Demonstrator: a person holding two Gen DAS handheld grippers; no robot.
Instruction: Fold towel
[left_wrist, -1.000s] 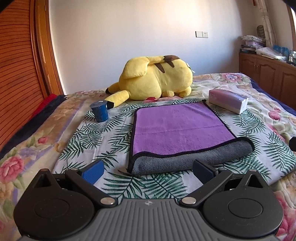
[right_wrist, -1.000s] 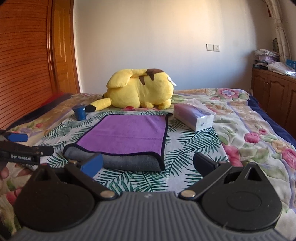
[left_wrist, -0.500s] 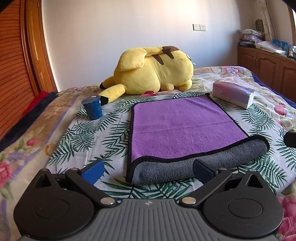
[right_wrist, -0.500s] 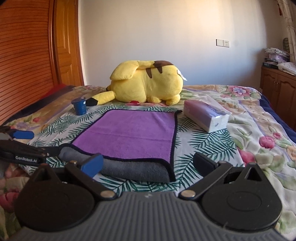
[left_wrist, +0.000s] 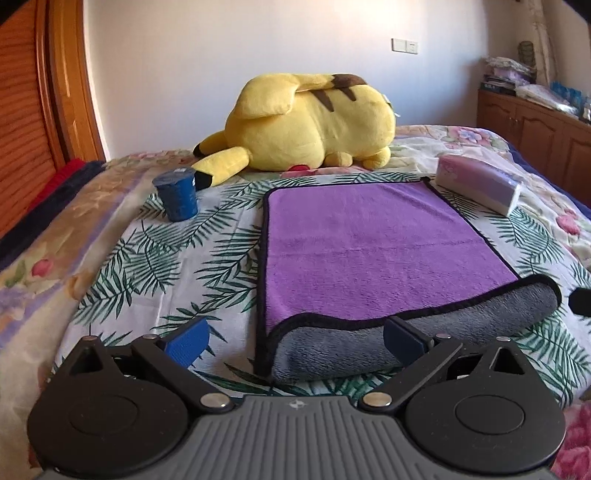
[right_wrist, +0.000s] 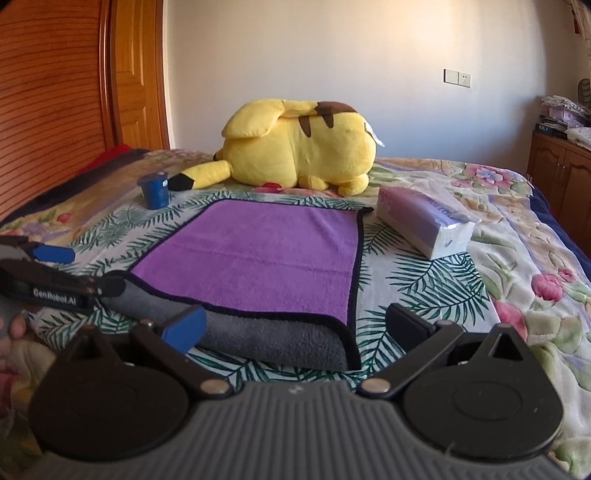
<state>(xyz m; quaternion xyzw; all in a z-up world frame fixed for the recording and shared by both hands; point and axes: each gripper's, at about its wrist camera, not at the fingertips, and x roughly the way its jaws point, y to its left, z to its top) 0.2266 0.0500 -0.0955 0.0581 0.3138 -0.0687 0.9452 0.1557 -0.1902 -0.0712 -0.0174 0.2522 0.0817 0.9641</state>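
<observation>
A towel, purple on top and grey underneath (left_wrist: 373, 247), lies folded on the bed, its rounded grey fold at the near edge; it also shows in the right wrist view (right_wrist: 258, 254). My left gripper (left_wrist: 295, 341) is open, low over the towel's near left corner, holding nothing. My right gripper (right_wrist: 291, 325) is open, low over the towel's near right corner, holding nothing. The left gripper's fingers (right_wrist: 51, 254) show at the left edge of the right wrist view.
A big yellow plush toy (left_wrist: 306, 125) lies behind the towel. A blue cup (left_wrist: 177, 197) stands to the back left. A tissue pack (left_wrist: 480, 186) lies to the back right. A wooden wardrobe (right_wrist: 55, 103) is at left, a wooden cabinet (left_wrist: 535, 136) at right.
Both grippers have moved forward and lower toward the towel's near folded edge. The towel itself has not moved. Both grippers stay open.
</observation>
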